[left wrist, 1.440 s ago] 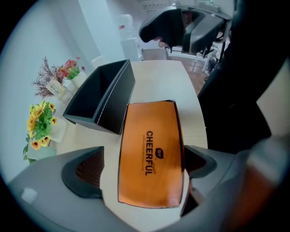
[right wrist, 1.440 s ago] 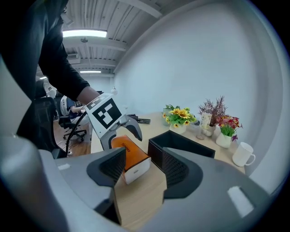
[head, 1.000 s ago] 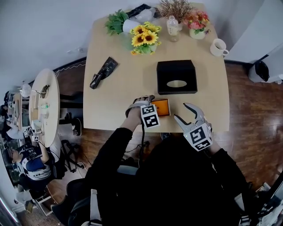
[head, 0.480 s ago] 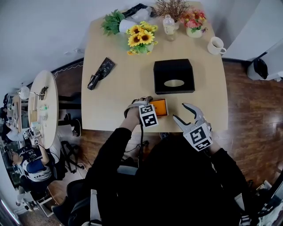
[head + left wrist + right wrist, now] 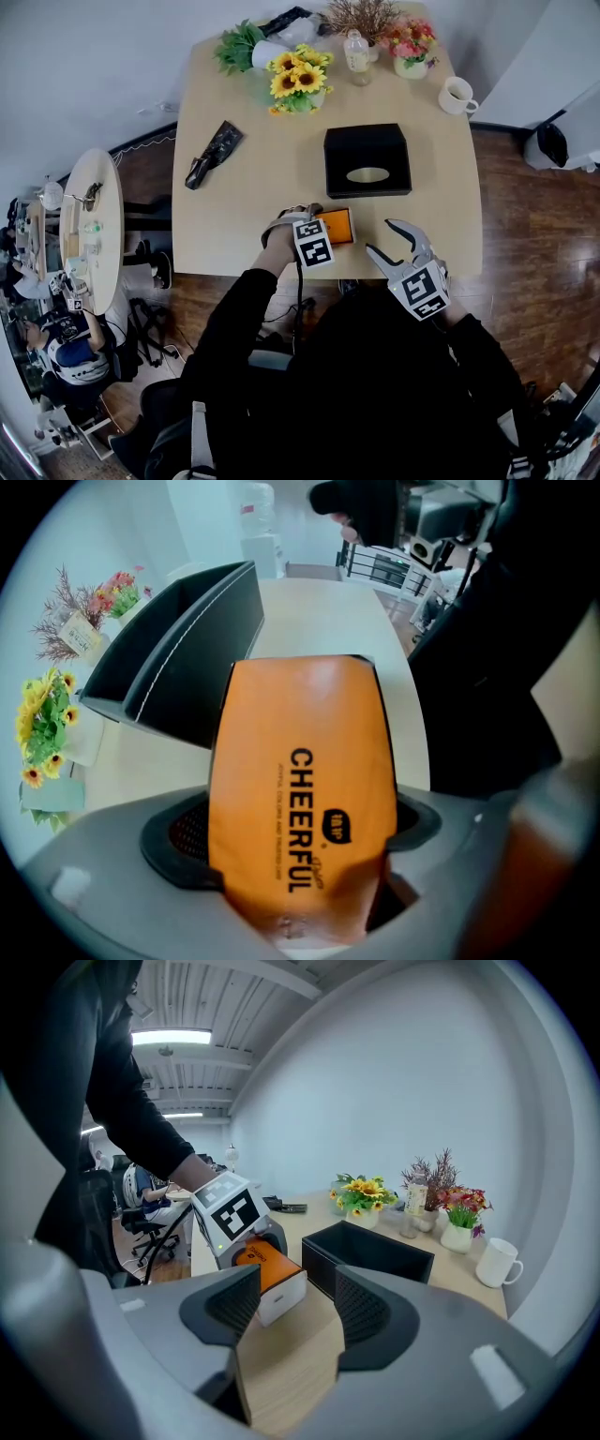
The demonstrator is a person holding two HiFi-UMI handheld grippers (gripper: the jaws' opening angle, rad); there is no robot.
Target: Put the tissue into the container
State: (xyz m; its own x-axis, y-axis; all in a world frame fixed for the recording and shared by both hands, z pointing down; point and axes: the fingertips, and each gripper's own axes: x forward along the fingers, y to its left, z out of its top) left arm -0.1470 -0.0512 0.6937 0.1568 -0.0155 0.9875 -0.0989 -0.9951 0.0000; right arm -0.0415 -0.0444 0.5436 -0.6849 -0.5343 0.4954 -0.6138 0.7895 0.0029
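1 mug (image 5: 459, 96) beyond container (image 5: 367, 159)

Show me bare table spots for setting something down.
Bare: the left side between black object and near edge; the right side between tissue box and mug. Crowded: the far edge, with sunflowers, bottle and pink flowers.

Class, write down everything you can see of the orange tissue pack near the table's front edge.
The tissue pack is a small, soft-looking oblong packet with a smooth orange top printed CHEERFUL in black, and white sides. It lies flat on the light wooden table near the front edge, just short of the black container and apart from it. The left gripper straddles it, its jaws closing along the long sides. No firm squeeze shows yet.
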